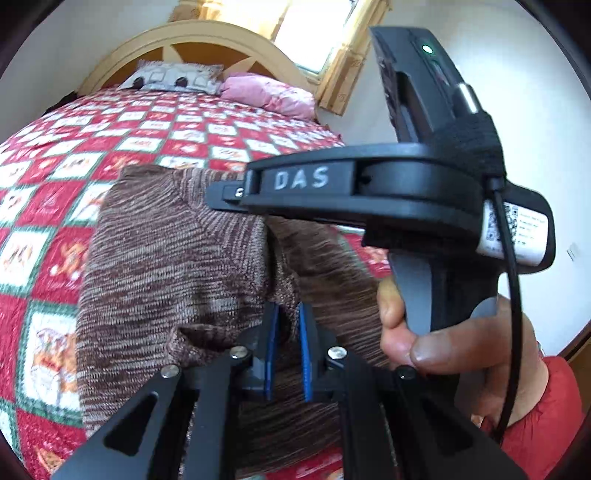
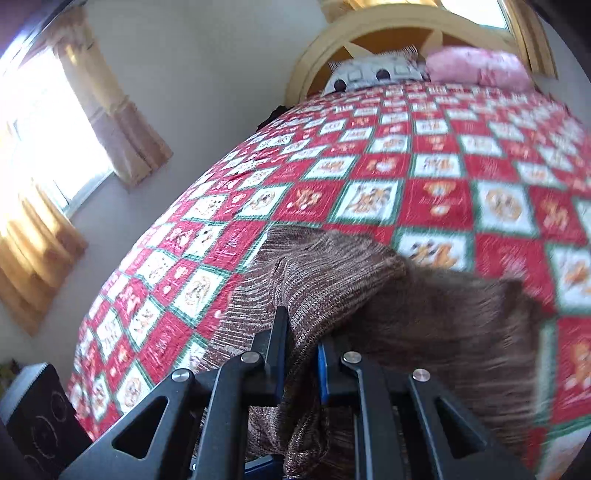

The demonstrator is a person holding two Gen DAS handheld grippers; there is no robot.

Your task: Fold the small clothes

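Note:
A brown knitted sweater (image 1: pixel 173 254) lies on the red, white and green patchwork quilt (image 1: pixel 55 177) of a bed. My left gripper (image 1: pixel 288 314) is shut on a raised fold of the sweater near its right side. The right gripper's black body (image 1: pixel 388 184), held by a hand, hangs just above and right of it. In the right wrist view my right gripper (image 2: pixel 301 332) is shut on the brown sweater (image 2: pixel 332 280), which bunches up between its fingers and drapes to the right, blurred.
A grey patterned pillow (image 1: pixel 173 77) and a pink pillow (image 1: pixel 269 92) lie at the wooden headboard (image 1: pixel 207 33). Curtained windows (image 2: pixel 55 147) stand beside the bed. A black box (image 2: pixel 37 413) sits at the lower left. Quilt stretches far around the sweater.

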